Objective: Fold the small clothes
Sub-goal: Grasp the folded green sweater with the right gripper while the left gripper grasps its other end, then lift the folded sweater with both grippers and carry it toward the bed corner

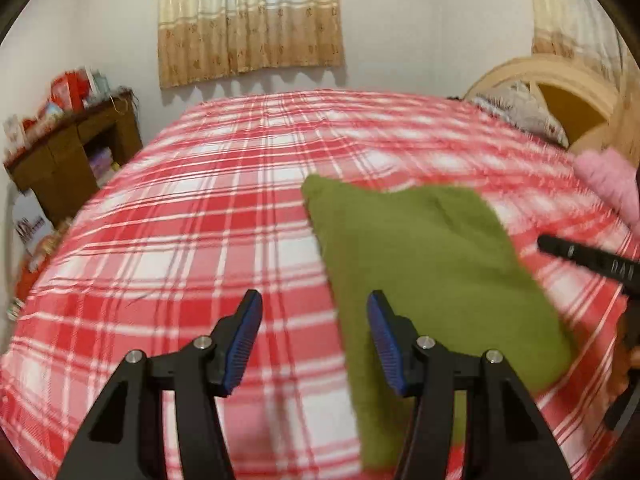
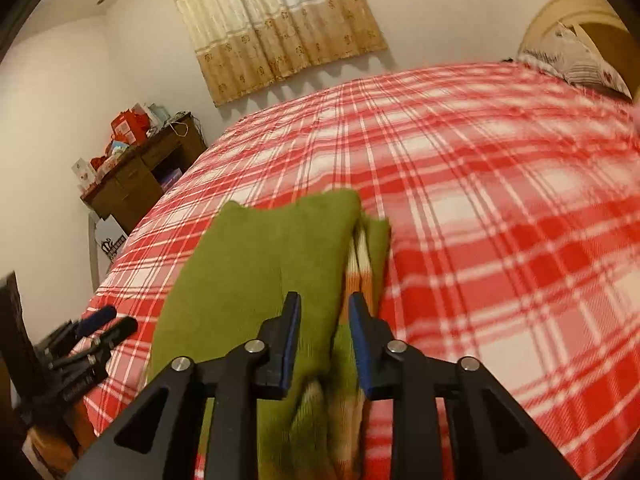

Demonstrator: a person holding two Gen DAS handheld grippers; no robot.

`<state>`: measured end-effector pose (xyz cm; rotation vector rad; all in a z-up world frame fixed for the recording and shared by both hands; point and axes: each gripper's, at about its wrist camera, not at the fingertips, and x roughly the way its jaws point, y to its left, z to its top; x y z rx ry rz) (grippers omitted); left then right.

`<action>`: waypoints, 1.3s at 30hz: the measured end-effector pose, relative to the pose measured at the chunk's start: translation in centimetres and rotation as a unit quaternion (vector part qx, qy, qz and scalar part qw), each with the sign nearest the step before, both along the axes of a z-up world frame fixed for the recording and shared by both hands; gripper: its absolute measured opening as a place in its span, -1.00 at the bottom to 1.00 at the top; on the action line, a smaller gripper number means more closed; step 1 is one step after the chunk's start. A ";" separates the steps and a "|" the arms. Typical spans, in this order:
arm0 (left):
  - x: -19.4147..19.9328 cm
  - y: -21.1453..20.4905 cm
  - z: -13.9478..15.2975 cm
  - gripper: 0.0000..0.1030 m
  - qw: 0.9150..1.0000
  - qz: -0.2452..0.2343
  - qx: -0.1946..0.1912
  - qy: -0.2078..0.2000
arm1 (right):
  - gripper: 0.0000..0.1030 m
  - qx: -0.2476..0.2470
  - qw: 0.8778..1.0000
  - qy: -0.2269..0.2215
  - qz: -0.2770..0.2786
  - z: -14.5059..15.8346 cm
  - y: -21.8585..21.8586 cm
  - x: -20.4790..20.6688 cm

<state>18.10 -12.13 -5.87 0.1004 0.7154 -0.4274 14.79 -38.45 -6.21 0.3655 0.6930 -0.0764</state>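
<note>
A small green knit garment (image 1: 424,264) lies folded on the red plaid bedspread (image 1: 200,220). My left gripper (image 1: 316,304) is open and empty, its right finger over the garment's left edge. In the right wrist view the garment (image 2: 260,272) shows a striped orange and cream inner layer (image 2: 360,264) along its right edge. My right gripper (image 2: 325,304) hangs just above that edge with its jaws partly apart and nothing clamped between them. The right gripper's finger (image 1: 588,256) reaches in from the right in the left wrist view; the left gripper (image 2: 100,328) shows at the left in the right wrist view.
A pink garment (image 1: 612,184) lies at the bed's right edge. A patterned pillow (image 1: 516,108) rests against the cream headboard (image 1: 560,80). A brown wooden desk (image 1: 76,156) with red boxes stands left of the bed. Curtains (image 1: 248,20) hang on the far wall.
</note>
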 end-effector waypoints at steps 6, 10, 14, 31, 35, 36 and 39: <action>5.5 -1.7 -1.3 0.10 0.997 -0.013 -0.041 0.069 | 0.19 0.026 1.000 0.009 -0.013 -1.0 -1.9 2.7; 6.2 -3.7 -3.1 0.10 0.995 -0.032 -0.036 0.083 | 0.19 0.051 0.998 0.040 -0.007 -3.7 -2.2 4.0; 5.5 -4.3 -4.8 0.36 0.995 -0.036 -0.040 0.089 | 0.19 0.096 0.995 0.036 0.005 -6.6 -2.8 3.7; 6.7 -3.8 -5.1 0.37 0.986 -0.056 -0.073 0.141 | 0.21 0.127 0.989 0.014 0.074 -7.0 -4.0 6.3; 6.2 -4.9 -4.5 0.24 0.987 -0.071 -0.055 0.129 | 0.21 0.122 0.987 0.011 0.104 -6.9 -2.9 6.5; 6.3 -5.1 -4.8 0.26 0.988 -0.072 -0.057 0.126 | 0.21 0.123 0.987 0.012 0.103 -7.0 -2.9 6.6; 6.7 -5.1 -5.3 0.35 0.987 -0.070 -0.069 0.130 | 0.21 0.125 0.987 0.014 0.097 -7.1 -2.9 6.9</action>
